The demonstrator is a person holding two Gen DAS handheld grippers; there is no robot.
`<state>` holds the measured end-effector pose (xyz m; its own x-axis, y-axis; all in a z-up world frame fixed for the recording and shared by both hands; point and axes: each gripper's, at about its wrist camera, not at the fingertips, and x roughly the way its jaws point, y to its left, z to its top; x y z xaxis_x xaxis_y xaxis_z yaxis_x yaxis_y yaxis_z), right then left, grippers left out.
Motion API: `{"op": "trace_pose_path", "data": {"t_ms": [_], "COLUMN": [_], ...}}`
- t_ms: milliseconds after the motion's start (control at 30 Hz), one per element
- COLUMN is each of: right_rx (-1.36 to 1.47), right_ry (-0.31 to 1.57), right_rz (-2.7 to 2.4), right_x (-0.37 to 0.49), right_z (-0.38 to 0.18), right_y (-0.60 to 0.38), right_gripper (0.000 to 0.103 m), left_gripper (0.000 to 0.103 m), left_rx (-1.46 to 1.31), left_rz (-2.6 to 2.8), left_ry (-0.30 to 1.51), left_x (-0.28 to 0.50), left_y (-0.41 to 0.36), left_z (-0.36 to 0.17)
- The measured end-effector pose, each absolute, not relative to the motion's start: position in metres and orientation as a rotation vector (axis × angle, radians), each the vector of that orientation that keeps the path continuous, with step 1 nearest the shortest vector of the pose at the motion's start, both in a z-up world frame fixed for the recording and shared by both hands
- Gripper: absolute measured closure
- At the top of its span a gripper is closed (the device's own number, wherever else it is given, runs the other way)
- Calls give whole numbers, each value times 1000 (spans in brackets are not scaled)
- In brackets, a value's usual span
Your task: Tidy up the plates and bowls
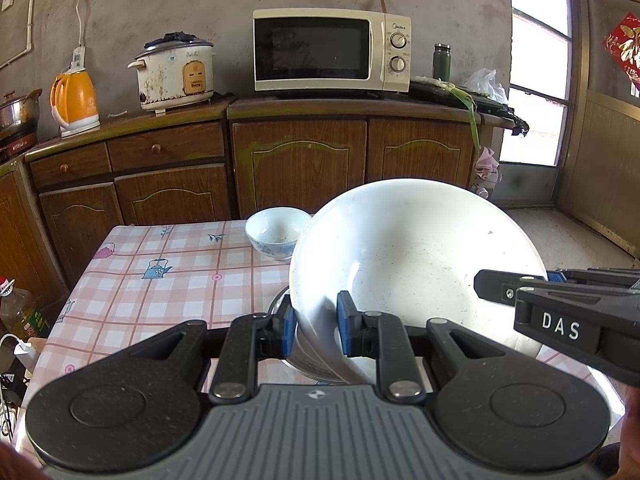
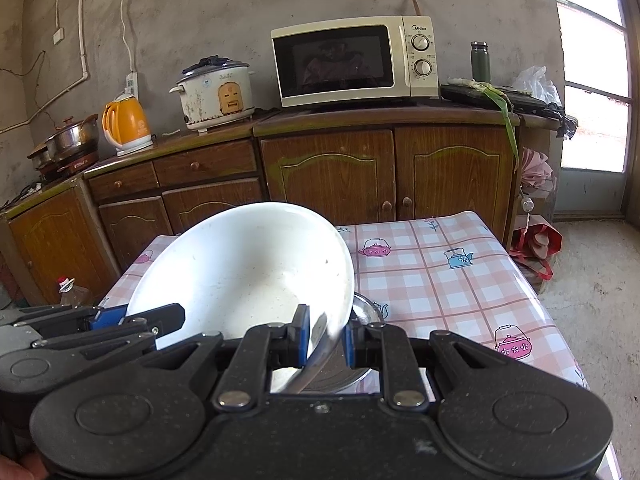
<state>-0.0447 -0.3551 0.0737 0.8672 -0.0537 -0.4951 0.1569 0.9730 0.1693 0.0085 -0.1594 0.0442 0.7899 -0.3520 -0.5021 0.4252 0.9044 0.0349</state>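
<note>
- While gripped from both sides, large white bowl hangs tilted above the checked tablecloth, open side turned toward the cameras, far rim raised toward the cabinets.
- Left gripper: jaws nearly closed, blue pads pinching the bowl's near rim, one pad inside the wall and one outside.
- Right gripper: jaws likewise drawn tight on the rim, wall clamped between the pads.
- Seen from the left wrist view, right gripper enters from the right edge, reaching across the bowl's lower right side; from the right wrist view, left gripper enters from the lower left.
- Directly beneath the held bowl: a metal basin, only partly visible between and below the jaws; whether the two touch cannot be told.
- Deciding relation for the coming move, as a judgement: bowl sits straight ahead of both sets of jaws and just above the basin, so nesting calls for levelling the tilt and lowering, both hands equally near.
- Small blue-patterned bowl stands upright on the far side of the table, apart from the white bowl, nearer the left hand's side.
- Risk, judged: uneven lowering could twist the rim out of one grip.
</note>
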Motion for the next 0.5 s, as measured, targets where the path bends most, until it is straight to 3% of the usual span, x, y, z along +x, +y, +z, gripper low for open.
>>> {"op": "trace_pose_path", "data": {"t_ms": [500], "right_rx": [212], "right_ry": [521], "right_rz": [-105], "right_x": [-49], "right_z": [68], "right_y": [-352], "right_gripper": [81], "left_gripper": [80], "left_rx": [152], "left_rz": [-419], "left_ry": [532], "left_x": [6], "left_y": [-157], "left_z": [37]}}
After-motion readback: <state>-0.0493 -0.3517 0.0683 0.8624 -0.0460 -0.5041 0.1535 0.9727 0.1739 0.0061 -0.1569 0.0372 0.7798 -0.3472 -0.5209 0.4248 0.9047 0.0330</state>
